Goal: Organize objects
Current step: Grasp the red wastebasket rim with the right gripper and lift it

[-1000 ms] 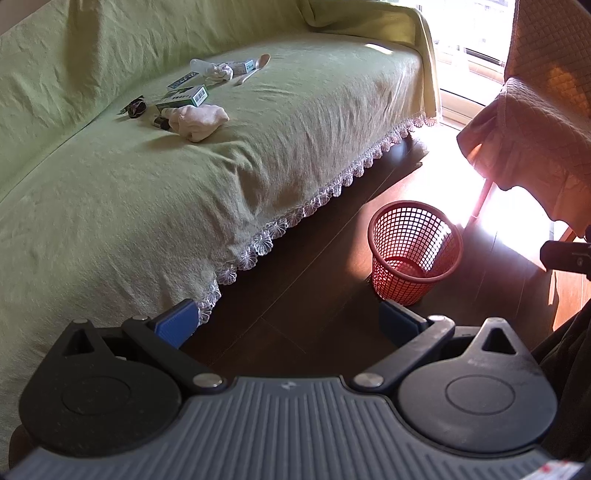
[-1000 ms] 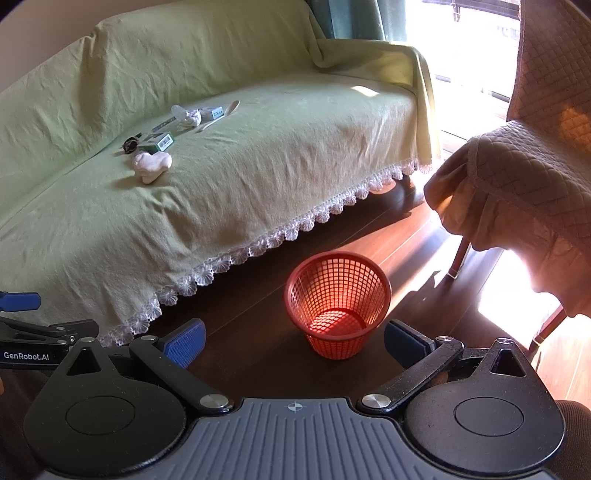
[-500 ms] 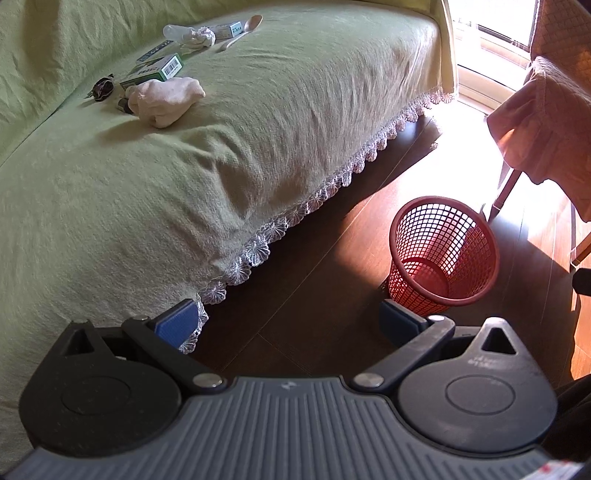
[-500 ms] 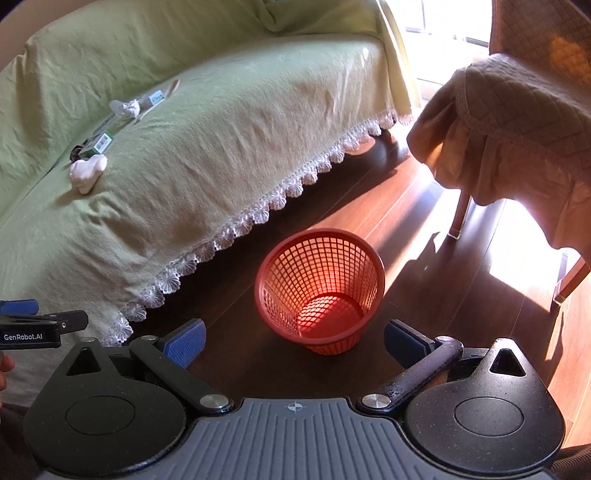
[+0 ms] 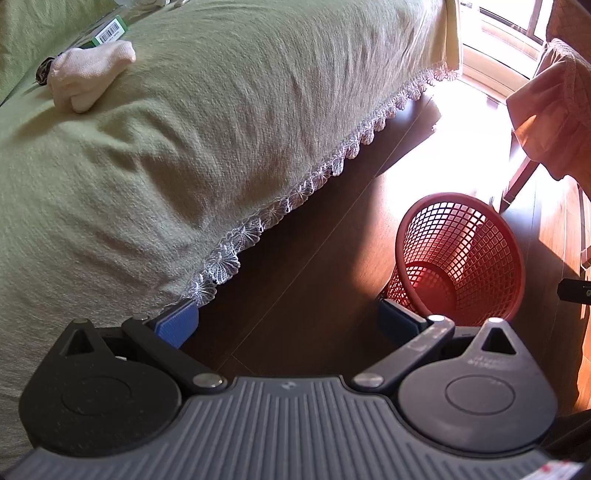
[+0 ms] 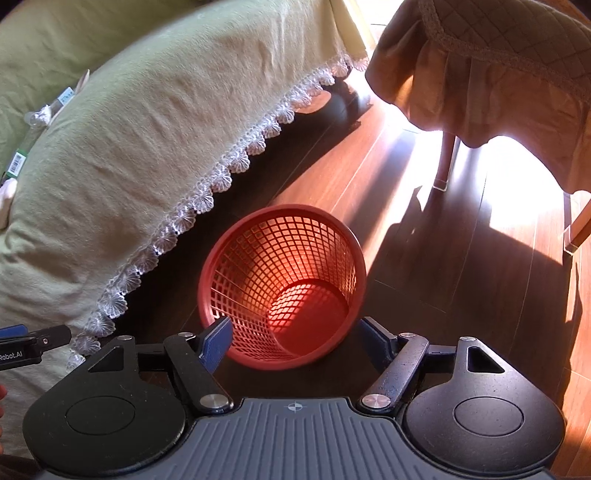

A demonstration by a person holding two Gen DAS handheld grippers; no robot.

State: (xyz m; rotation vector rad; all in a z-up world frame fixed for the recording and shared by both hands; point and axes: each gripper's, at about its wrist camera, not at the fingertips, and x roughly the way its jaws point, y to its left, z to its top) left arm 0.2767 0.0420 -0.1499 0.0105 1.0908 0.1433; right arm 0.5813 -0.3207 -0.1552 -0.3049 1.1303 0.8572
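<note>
A red mesh basket [image 6: 282, 291] stands empty on the wood floor beside the sofa; it also shows in the left wrist view [image 5: 460, 254]. My right gripper [image 6: 293, 341] is open and empty, just above and in front of the basket, its fingers either side of the near wall. My left gripper [image 5: 286, 325] is open and empty, low over the floor by the sofa's lace hem. On the sofa seat lie a white sock [image 5: 86, 75], a green box [image 5: 109, 33] and a dark small item [image 5: 43, 72]. More small items [image 6: 44, 114] lie on the seat in the right wrist view.
The green-covered sofa [image 5: 207, 122] fills the left. An armchair with an orange-brown cover [image 6: 491, 77] stands to the right on thin legs [image 6: 445, 162]. The left gripper's tip [image 6: 26, 345] shows at the right wrist view's left edge. Sunlit wood floor [image 6: 424, 236] lies between.
Both grippers have moved down and forward. The right one has closed in on the red basket; the left one has dropped toward the sofa's front edge. Both stayed open.
</note>
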